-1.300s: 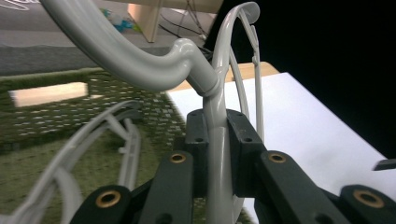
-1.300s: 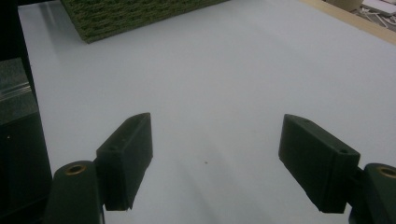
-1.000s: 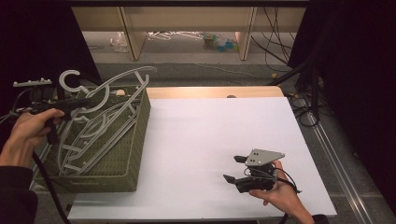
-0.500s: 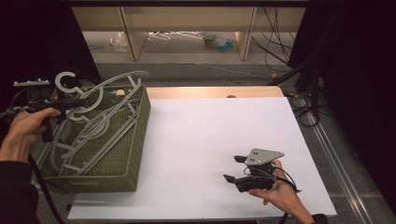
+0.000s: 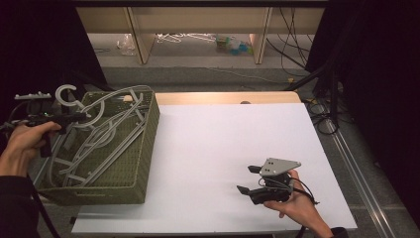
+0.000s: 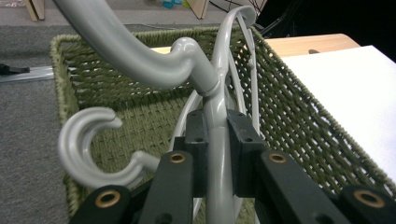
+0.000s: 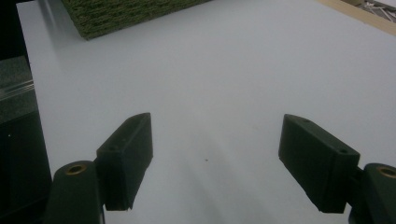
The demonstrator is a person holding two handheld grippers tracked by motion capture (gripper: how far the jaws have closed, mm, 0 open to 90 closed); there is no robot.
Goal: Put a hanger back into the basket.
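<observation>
A green woven basket (image 5: 146, 130) stands at the table's left edge with several grey plastic hangers (image 5: 101, 136) lying in it. My left gripper (image 5: 75, 118) reaches over the basket's left rim and is shut on a grey hanger (image 5: 67, 94) whose hook sticks up above it. In the left gripper view the pads (image 6: 196, 133) clamp this hanger's stem (image 6: 154, 65) just below the hook, over the basket (image 6: 289, 116). A second hook (image 6: 81, 140) lies below left. My right gripper (image 5: 247, 179) rests open on the white table, nothing between its fingers (image 7: 126, 154).
The white tabletop (image 5: 228, 134) stretches between the basket and the right hand. A basket corner (image 7: 121, 14) lies far ahead of the right gripper. Beyond the table stand wooden shelf legs (image 5: 138, 39), floor clutter and cables (image 5: 297, 54).
My left hand has carried the held hanger a little left and down toward the basket. The right gripper has stayed where it was.
</observation>
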